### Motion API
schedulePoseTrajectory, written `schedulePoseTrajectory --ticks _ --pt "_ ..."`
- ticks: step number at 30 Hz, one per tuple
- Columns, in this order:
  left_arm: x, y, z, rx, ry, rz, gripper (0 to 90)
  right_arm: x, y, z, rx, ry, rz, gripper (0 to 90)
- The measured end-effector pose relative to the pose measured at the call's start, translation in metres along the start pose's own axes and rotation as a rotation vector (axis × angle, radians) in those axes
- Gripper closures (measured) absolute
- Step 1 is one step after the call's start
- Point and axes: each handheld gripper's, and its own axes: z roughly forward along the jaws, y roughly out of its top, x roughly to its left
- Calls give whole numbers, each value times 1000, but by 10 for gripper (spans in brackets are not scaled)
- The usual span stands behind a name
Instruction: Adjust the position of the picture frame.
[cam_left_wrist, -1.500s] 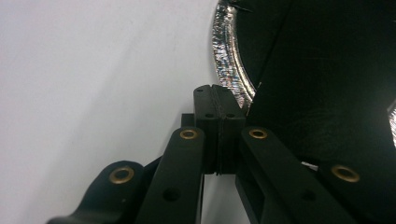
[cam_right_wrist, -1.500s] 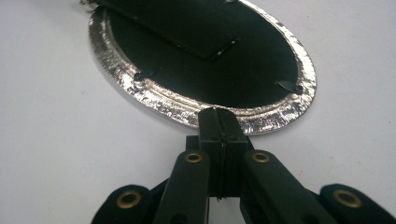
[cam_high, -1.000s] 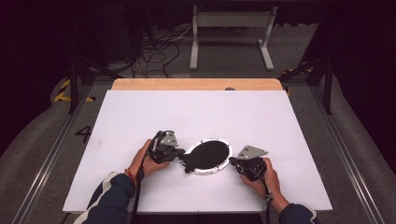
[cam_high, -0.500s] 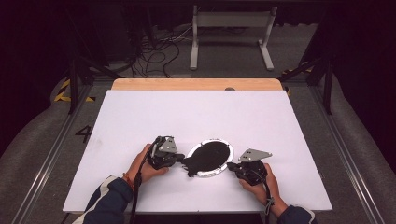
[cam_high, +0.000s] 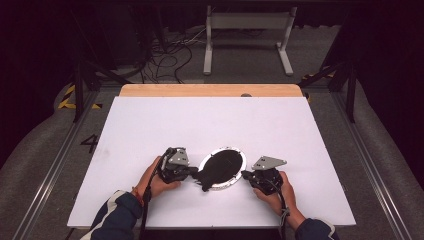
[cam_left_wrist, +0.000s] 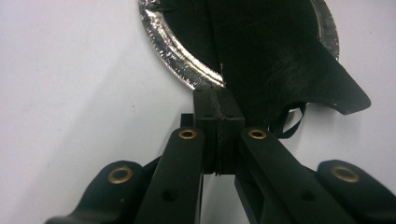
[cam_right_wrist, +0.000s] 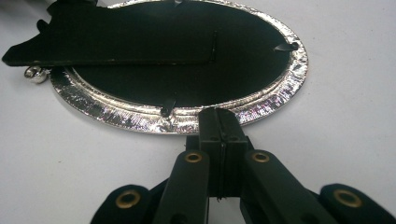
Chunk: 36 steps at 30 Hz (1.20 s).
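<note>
Tools (cam_high: 194, 171) (cam_high: 246, 175) low at opposite edges of the oval frame (cam_high: 239, 156), both pinched together.

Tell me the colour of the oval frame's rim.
Shiny silver, with a fine ribbed texture; the oval frame's rim shows best in the right gripper view, around a black back panel.

Two forearms in dark sleeves reach over the table, the left gripper (cam_high: 192, 172) and right gripper (cam_high: 246, 175) both low, jaws pressed together.
</note>
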Motion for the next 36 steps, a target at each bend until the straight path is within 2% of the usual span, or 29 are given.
schedulePoseTrajectory --ticks 3,9,13,17,20,24,26,30,36 --pt "-2 1 0 8 5 14 900 -1 2 2 2 -6 4 900" --pt "-2 0 -2 12 -3 2 898 -9 9 8 4 -28 19 900" --pt "-1 -2 -3 4 -12 -1 897 -14 12 11 8 -9 32 900" --pt "-2 -2 -3 8 -12 5 897 -8 10 10 8 -31 9 900" --pt "-2 -1 -3 10 -8 16 897 0 7 7 9 23 1 900" --pt "-3 -2 -2 3 -23 11 896 13 5 4 14 52 -20 900" --pt "-4 -1 -2 6 -19 24 895 18 5 4 17 52 -31 900" --pt "-4 -2 -2 2 -31 18 896 16 4 4 11 59 -17 900" --pt "-4 -2 -2 -1 -46 12 900 16 4 5 6 50 -22 900"
